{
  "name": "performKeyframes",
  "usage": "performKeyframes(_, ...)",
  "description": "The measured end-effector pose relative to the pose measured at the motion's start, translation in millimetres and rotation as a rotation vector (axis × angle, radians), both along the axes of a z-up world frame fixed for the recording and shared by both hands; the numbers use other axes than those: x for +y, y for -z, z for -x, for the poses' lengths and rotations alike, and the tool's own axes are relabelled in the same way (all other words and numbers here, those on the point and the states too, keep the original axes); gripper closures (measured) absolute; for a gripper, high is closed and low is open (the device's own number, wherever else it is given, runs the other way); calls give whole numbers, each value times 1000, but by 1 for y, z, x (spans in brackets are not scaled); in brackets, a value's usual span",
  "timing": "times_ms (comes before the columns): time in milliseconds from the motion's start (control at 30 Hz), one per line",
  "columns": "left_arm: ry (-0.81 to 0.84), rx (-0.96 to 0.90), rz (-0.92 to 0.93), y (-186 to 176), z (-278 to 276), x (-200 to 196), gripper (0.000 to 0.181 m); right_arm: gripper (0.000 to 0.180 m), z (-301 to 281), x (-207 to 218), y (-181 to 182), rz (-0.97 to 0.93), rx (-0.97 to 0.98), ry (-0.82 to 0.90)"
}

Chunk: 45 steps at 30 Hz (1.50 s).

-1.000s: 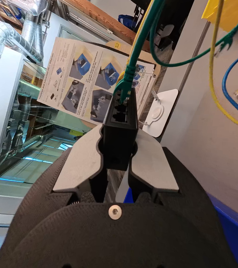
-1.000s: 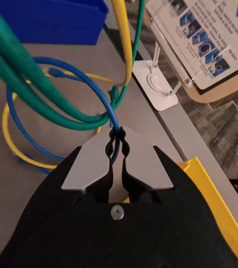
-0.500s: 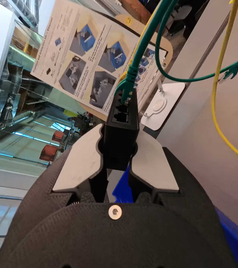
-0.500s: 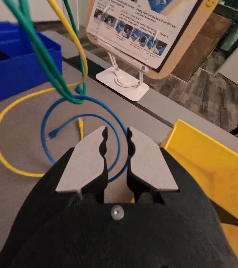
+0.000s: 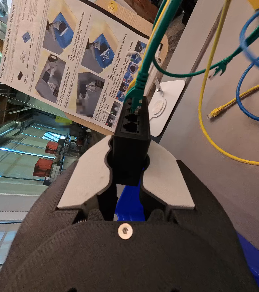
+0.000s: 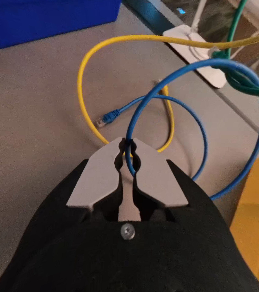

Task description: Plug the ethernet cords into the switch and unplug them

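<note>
My left gripper (image 5: 130,140) is shut on the black switch (image 5: 131,158) and holds it in the air, ports facing away. A green cord (image 5: 150,52) is plugged into a far port, with a yellow cord (image 5: 204,98) rising beside it. The two nearest ports are empty. The free yellow plug (image 5: 214,113) and green plug (image 5: 221,68) hang over the grey table (image 5: 220,197). My right gripper (image 6: 128,140) is shut on the blue cord (image 6: 204,66) at its tips, lifting a loop. The blue plug (image 6: 109,117) lies on the table (image 6: 31,110).
An instruction sheet on a stand (image 5: 62,55) with a white base (image 5: 168,101) stands at the table's far edge. A blue bin (image 6: 46,19) sits at the back left and a yellow bin (image 6: 255,213) at the right. Yellow (image 6: 81,75) and green (image 6: 244,88) cords cross the blue loop. Some 25 centimetres of space lies between my two pairs of fingers. My right gripper's tips are some 6 centimetres from the blue plug (image 6: 109,117).
My right gripper, open beside the blue cord half a second ago, has shut on it again and lifted a loop. The left gripper has tilted slightly with the switch.
</note>
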State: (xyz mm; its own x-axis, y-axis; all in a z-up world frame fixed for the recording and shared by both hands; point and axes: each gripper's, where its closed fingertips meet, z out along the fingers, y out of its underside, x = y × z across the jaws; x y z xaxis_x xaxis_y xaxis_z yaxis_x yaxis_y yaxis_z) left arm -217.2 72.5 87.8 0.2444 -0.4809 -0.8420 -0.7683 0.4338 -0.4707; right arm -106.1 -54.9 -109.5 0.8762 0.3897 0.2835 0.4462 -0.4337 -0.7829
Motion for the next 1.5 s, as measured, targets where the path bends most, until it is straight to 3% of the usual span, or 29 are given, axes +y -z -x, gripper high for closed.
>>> performKeyframes(133,-28,45,54,17,-1,10,150,172,15,-10,-43,-22,193,-131)
performKeyframes(367,-55,126,164,54,-17,17,150,172,17,-18,-184,-144,133,-337)
performKeyframes(500,-50,78,287,62,-23,14,151,172,34,-30,-239,-162,67,-522)
performKeyframes(700,84,35,511,71,-33,-10,151,173,50,-46,-256,-183,-264,-781)
performKeyframes(1100,165,45,602,85,-52,-26,151,175,103,-98,-376,-350,-29,-1121)
performKeyframes(1300,179,47,630,89,-57,-29,151,177,118,-141,-447,-550,139,-1286)
performKeyframes(1400,170,56,623,92,-57,-27,151,179,111,-150,-483,-680,203,-1257)
performKeyframes(1500,131,70,613,97,-56,-21,151,179,102,-115,-457,-559,30,-1078)
